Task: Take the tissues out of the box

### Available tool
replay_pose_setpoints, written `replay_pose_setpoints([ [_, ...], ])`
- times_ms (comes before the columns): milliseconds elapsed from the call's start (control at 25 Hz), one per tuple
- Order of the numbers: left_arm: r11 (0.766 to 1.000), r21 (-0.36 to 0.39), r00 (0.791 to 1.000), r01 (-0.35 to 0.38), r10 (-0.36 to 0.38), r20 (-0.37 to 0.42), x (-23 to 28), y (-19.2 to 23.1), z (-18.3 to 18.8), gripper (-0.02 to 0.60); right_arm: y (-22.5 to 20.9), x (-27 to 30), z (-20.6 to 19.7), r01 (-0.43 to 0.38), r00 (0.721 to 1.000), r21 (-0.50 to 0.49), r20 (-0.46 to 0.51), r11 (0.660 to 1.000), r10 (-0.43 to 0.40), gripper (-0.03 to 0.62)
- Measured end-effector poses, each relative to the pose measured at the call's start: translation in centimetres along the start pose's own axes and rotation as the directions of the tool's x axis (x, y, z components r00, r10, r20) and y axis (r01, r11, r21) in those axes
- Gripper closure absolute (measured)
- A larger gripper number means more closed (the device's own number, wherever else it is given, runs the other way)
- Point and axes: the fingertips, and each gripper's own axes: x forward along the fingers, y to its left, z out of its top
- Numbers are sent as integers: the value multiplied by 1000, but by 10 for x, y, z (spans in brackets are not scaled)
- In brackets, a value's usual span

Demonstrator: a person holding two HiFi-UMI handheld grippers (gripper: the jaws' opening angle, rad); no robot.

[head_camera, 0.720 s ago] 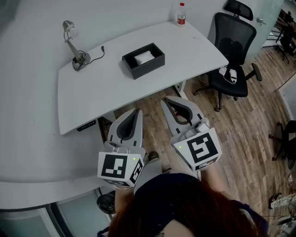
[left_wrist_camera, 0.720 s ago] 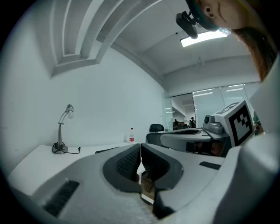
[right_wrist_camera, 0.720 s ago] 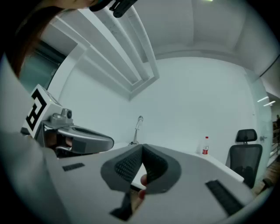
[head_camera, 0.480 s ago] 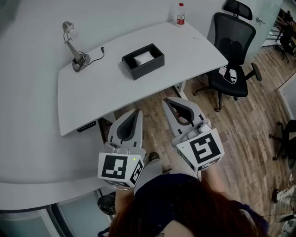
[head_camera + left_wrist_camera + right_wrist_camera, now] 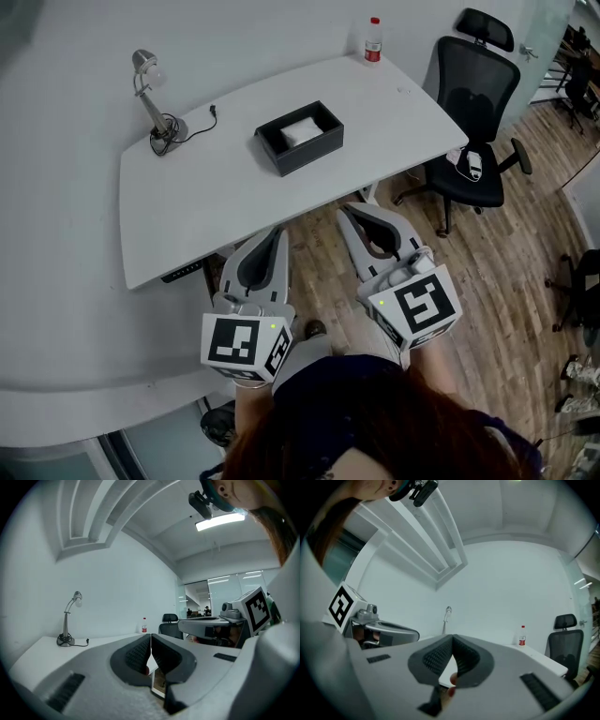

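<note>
A black open tissue box [image 5: 300, 137] stands on the white desk [image 5: 225, 187], with white tissues [image 5: 301, 132] showing inside it. Both grippers hang level in front of the desk's near edge, over the wooden floor, well short of the box. My left gripper [image 5: 278, 232] is shut, its tips touching with nothing between them, as the left gripper view [image 5: 150, 637] confirms. My right gripper [image 5: 345, 210] is likewise shut and empty; in the right gripper view [image 5: 452, 639] its tips meet. The box does not show in either gripper view.
A desk lamp [image 5: 155, 98] with its cable stands at the desk's far left, a bottle with a red cap [image 5: 373, 39] at the far right corner. A black office chair [image 5: 469, 112] stands right of the desk on the wooden floor [image 5: 506, 272].
The view has shifted slightly: the desk and box now sit a little lower and further right in the head view. Both grippers stay shut and keep their places before the desk.
</note>
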Motion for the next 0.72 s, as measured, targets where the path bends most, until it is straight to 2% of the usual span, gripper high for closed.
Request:
replay_pose_setpoints([
  [360, 1000, -17, 1000, 2, -1, 15, 8, 45, 1, 557, 7, 38, 3, 17, 1000, -33, -10, 999, -17, 577],
  [720, 999, -16, 999, 41, -41, 12, 20, 75, 1, 557, 14, 71, 4, 18, 999, -28, -35, 999, -19, 577],
])
